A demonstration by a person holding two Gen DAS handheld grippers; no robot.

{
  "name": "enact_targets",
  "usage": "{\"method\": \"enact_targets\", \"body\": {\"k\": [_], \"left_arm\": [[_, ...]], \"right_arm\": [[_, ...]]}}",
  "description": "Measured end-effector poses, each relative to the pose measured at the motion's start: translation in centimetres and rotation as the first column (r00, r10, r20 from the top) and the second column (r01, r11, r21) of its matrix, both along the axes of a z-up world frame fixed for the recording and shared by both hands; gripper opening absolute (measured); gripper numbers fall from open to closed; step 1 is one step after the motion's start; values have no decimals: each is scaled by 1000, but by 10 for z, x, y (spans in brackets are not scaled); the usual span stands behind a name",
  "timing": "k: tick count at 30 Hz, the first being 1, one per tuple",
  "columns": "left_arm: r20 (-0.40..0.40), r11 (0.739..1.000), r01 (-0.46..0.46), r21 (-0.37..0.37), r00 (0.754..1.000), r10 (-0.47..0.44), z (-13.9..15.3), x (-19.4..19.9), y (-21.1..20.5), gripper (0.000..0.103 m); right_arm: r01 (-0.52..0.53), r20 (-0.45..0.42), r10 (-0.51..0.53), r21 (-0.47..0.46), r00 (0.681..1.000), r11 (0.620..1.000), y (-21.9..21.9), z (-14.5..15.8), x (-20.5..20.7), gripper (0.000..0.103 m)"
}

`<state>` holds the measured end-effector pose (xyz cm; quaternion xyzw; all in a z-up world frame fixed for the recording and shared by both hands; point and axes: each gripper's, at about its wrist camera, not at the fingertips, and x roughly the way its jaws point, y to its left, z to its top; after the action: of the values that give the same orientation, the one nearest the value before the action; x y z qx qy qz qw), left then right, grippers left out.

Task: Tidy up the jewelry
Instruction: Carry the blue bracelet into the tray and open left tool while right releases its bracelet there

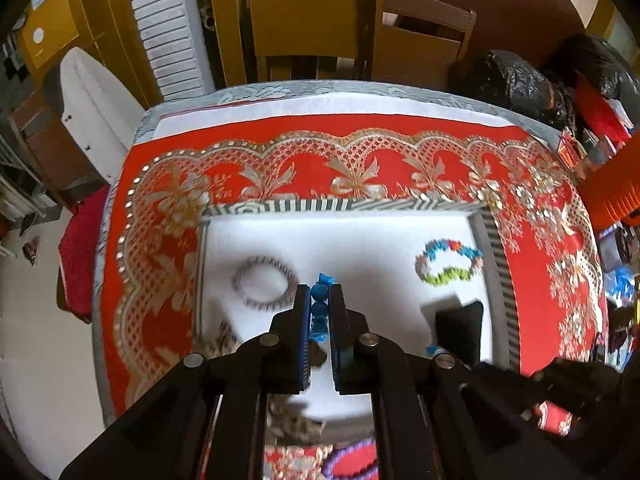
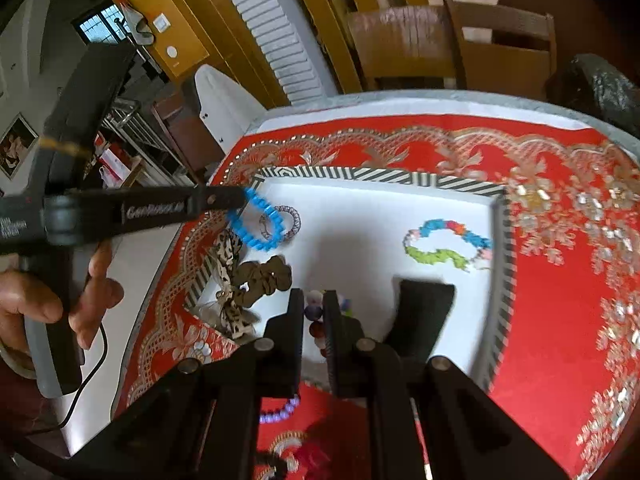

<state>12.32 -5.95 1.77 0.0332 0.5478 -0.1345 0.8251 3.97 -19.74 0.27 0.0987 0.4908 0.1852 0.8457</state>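
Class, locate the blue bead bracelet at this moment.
In the left wrist view, the blue bead bracelet is pinched in the left gripper; in the right wrist view it hangs above the tray's left side, over the silver bracelet.

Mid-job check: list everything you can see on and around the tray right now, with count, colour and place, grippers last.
Tray: one, white inside with black-and-white striped rim, on the red cloth.
Tablecloth: one, red with gold embroidery, covering the table.
Blue bracelet: one, bright blue, hanging from the left gripper over the tray's left side.
Silver bracelet: one, grey-silver, lying in the tray at left.
Multicolour bracelet: one, blue, red, green and white, in the tray at right.
Scrunchie: one, brown, at the tray's near left.
Leopard-print scrunchie: one, tan and black, on the tray's left rim.
Purple bead bracelet: one, on the cloth near the tray.
Left gripper: shut on the blue bracelet.
Right gripper: shut on a mixed-colour bead bracelet.
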Motion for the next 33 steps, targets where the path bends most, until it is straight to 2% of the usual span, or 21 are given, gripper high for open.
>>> {"method": "enact_targets", "body": {"k": [4, 9, 13, 16, 23, 25, 26, 27, 33], "left_arm": [[-19, 1000, -4, -7, 1000, 3, -16, 25, -7, 0], [-34, 999, -43, -13, 998, 43, -35, 55, -3, 0], [-47, 996, -90, -3, 995, 89, -49, 72, 9, 0], [-66, 994, -109, -1, 992, 109, -60, 73, 18, 0], [-80, 991, -133, 22, 988, 135, -71, 68, 25, 0], [-81, 991, -134, 15, 988, 135, -71, 66, 24, 0], [-81, 991, -131, 17, 988, 132, -71, 66, 23, 0], [-79, 992, -126, 25, 989, 128, -71, 64, 22, 0], [-60, 991, -121, 51, 990, 124, -66, 58, 17, 0]], "right_arm": [[-18, -18, 18, -2, 1000, 1000, 7, -13, 25, 10], [-23, -21, 24, 39, 999, 999, 5, -23, 64, 10], [18, -2, -18, -34, 1000, 999, -10, -33, 99, 10], [80, -45, -83, -64, 996, 995, -31, -53, 123, 10], [130, -70, -137, -94, 988, 987, -45, -74, 128, 10], [127, -63, -134, -99, 989, 987, -43, -74, 125, 17], [126, -55, -133, -108, 990, 986, -41, -73, 124, 26], [125, -43, -131, -116, 990, 985, -40, -71, 120, 29], [136, -17, -140, -133, 990, 982, -40, -60, 108, 32]]}}
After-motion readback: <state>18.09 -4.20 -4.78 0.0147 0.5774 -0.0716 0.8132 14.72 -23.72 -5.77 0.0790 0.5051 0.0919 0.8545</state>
